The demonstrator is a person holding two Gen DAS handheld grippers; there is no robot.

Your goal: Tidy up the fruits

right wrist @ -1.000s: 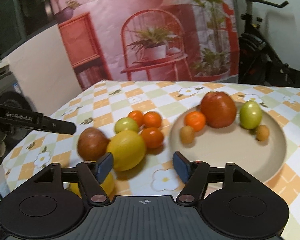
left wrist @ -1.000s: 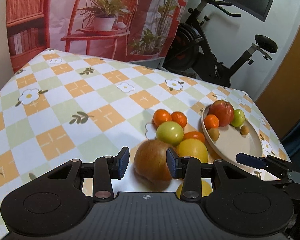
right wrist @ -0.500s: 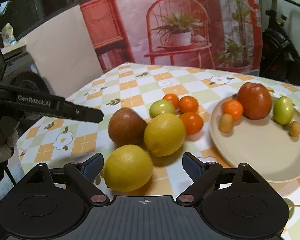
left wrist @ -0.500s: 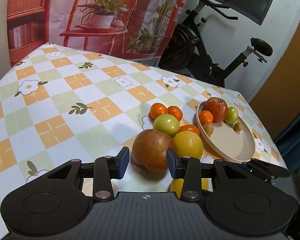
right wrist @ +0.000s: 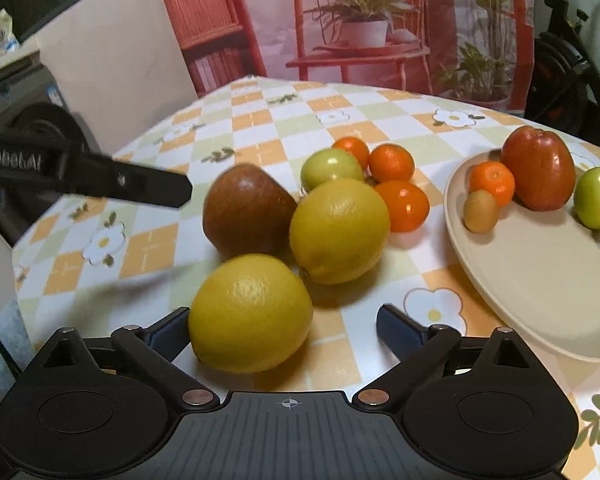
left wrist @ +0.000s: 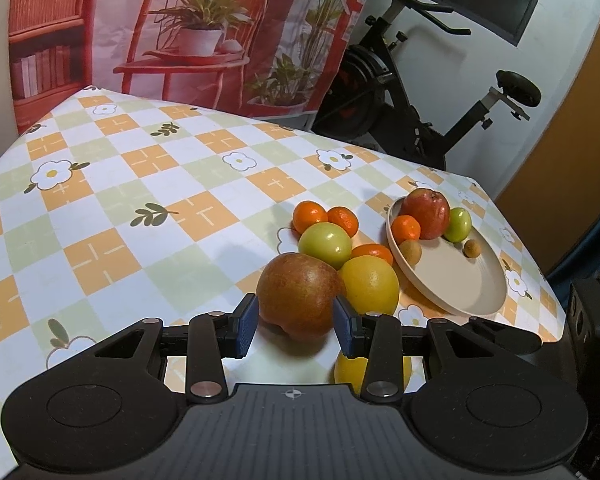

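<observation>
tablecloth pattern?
The tablecloth has orange, pale-green and white checks with daisies and leaf sprigs; clearest in the left wrist view.

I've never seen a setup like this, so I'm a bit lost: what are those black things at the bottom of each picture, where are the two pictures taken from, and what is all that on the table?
There is no robot here. A person holds a two-finger tool in each hand, and each tool carries a camera looking out along its fingers. One picture comes from the left tool, the other from the right tool. On the checked tablecloth lie loose fruit and a beige plate with more fruit. The left tool's fingers sit on either side of a brownish apple; whether they press it is unclear. The right tool's jaws are opening around a lemon, which rests on the cloth.
</observation>
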